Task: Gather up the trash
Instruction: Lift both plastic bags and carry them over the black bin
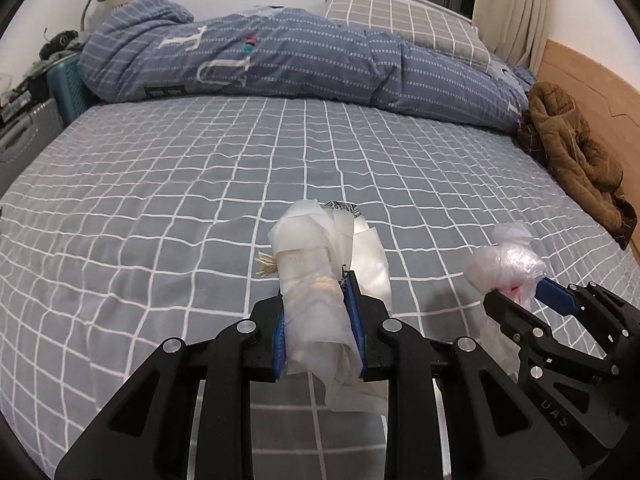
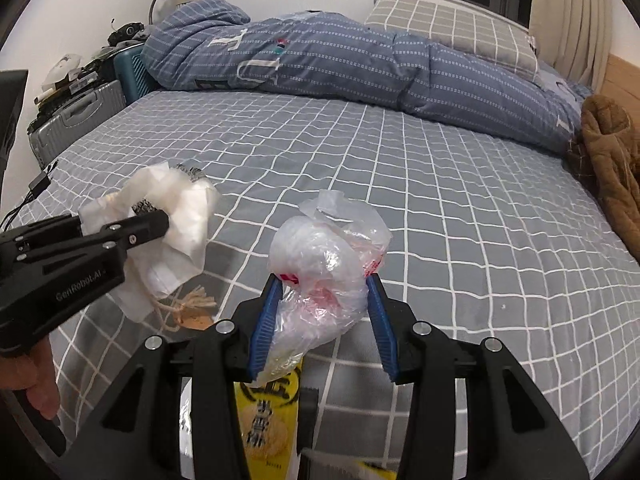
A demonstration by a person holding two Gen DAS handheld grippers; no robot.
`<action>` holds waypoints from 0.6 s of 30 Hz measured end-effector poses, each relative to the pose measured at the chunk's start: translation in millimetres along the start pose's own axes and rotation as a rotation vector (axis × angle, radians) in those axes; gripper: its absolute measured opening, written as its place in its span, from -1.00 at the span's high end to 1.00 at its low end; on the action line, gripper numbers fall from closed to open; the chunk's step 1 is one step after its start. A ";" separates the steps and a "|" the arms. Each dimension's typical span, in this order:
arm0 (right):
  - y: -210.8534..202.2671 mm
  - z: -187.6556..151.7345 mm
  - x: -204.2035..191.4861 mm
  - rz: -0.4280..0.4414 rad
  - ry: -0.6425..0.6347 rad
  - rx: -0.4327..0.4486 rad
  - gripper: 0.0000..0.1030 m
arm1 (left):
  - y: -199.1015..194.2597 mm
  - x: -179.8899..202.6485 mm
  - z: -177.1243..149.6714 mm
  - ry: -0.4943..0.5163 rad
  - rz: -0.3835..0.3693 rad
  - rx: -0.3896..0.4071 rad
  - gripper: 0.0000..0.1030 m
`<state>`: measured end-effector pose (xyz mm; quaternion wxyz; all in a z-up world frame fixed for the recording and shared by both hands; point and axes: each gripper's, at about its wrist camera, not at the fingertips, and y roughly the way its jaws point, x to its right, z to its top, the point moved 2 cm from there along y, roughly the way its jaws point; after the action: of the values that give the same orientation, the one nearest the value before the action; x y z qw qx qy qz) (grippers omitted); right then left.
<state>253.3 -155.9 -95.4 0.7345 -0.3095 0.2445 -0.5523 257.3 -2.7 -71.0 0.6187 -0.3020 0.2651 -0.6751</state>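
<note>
Left wrist view showed the white wrapper bundle (image 1: 320, 300), with string fringe protruding at its left, clamped between the blue pads of the left gripper (image 1: 319, 304), jaws narrowly parted around it and clear of the bed sheet (image 1: 160, 184). To the right, the right gripper (image 2: 322, 312) pinched a crumpled clear plastic bag (image 2: 324, 268), jaws moderately apart, the bag bulging above the pads. Both items were held off the surface, apparently for carrying to a bin not in view. A yellow snack packet (image 2: 264, 420) lay near, beneath the right gripper, uncollected. A rolled blue duvet (image 1: 300, 60) lay far; a brown coat (image 1: 572, 148) lay right.
</note>
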 end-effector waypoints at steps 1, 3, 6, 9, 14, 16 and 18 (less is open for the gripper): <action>-4.4 -0.5 0.4 0.001 0.003 0.004 0.19 | -3.8 0.3 -1.1 0.002 0.002 0.002 0.53; -11.8 -0.1 0.9 0.002 0.013 0.013 0.19 | -11.5 -0.7 -3.7 0.000 0.008 0.006 0.53; -24.9 -2.6 3.9 0.008 0.045 0.026 0.19 | -22.0 -2.4 -8.2 -0.006 0.015 0.011 0.53; -35.2 -5.7 3.2 0.001 0.048 0.034 0.19 | -34.6 -4.5 -15.6 -0.013 0.020 0.018 0.53; -54.7 -13.7 1.3 -0.016 0.044 0.043 0.19 | -53.7 -6.7 -28.4 -0.023 0.023 0.024 0.53; -62.0 -16.1 -0.7 -0.015 0.042 0.049 0.19 | -61.3 -8.0 -32.0 -0.029 0.022 0.029 0.53; -71.3 -18.3 -4.0 -0.014 0.039 0.058 0.19 | -70.7 -8.6 -35.3 -0.036 0.020 0.036 0.53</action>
<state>192.3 -169.6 -56.3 0.7343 -0.2791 0.2406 -0.5701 184.1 11.9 -43.9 0.6352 -0.3004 0.2448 -0.6681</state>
